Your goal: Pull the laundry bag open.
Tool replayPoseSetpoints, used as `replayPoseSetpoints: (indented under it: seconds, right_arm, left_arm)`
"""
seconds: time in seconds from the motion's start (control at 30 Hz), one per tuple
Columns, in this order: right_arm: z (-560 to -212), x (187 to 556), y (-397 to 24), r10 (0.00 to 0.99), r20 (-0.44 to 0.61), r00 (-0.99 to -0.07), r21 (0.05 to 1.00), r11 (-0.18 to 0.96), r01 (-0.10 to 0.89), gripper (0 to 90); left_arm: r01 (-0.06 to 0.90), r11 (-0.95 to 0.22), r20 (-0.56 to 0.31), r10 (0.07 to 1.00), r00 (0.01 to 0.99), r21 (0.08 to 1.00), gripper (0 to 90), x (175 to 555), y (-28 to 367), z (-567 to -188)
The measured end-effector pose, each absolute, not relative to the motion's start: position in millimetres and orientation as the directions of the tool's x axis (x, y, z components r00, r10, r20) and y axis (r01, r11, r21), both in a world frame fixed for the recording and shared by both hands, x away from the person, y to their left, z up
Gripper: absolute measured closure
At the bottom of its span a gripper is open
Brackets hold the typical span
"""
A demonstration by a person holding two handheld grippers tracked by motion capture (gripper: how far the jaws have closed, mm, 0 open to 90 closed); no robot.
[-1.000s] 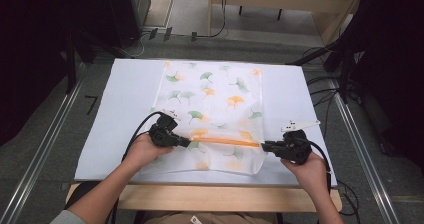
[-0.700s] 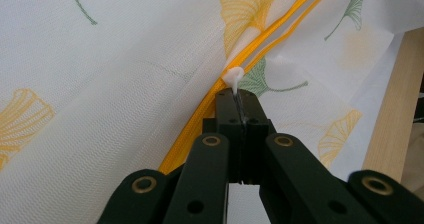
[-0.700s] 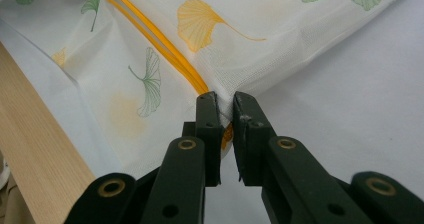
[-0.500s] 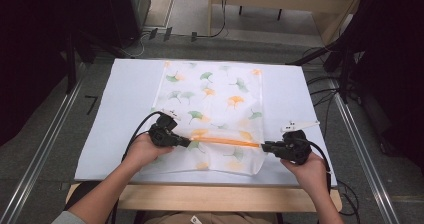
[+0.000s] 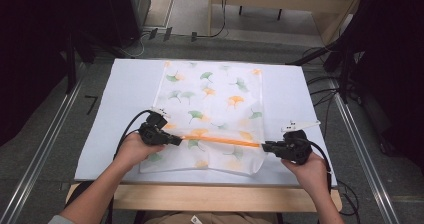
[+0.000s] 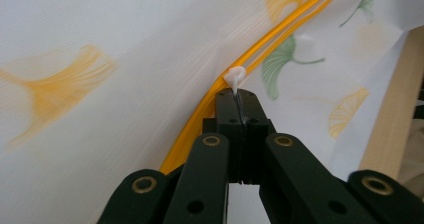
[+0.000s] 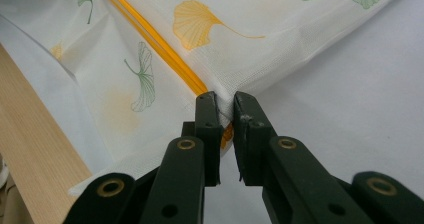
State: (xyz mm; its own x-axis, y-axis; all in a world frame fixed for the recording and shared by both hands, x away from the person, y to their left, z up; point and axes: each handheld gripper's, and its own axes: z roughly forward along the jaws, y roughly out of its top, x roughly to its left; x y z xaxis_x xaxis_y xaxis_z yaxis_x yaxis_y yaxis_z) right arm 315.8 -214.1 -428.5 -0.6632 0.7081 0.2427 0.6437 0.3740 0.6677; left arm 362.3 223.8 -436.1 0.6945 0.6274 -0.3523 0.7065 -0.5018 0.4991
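A white bench (image 5: 125, 94) carries a leaf-printed bag (image 5: 215, 99), spread from the centre toward 6 o'clock. Its orange zipper (image 5: 220, 140) runs from 9 to 3 o'clock near the front edge. The left tongs (image 5: 176, 140) are clenched on the white zipper pull (image 6: 235, 76); the right tongs (image 5: 265, 145) grasp the bag's corner at the zipper's end.

One leaf-printed mesh bag (image 5: 212, 114) with one orange zipper (image 5: 220, 140) is counted on one counter (image 5: 125, 94), between two grippers: left gripper (image 5: 176, 141), right gripper (image 5: 266, 145).
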Motion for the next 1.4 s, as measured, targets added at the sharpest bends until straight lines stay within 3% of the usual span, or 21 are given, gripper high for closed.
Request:
replayPoseSetpoints:
  seconds: [0.2, 1.4]
  right_arm:
    - [-429, 316, -214, 0.708, 0.242, -0.664, 0.663, 0.379, 0.646, 83.8]
    - [-430, 317, -215, 0.718, 0.238, -0.654, 0.654, 0.379, 0.655, 83.9]
  left_arm:
    - [0.729, -0.477, -0.361, 0.65, 0.669, 0.491, 90.0, 360, 240, -437]
    - [0.721, -0.479, -0.371, 0.634, 0.679, 0.501, 90.0, 358, 240, -435]
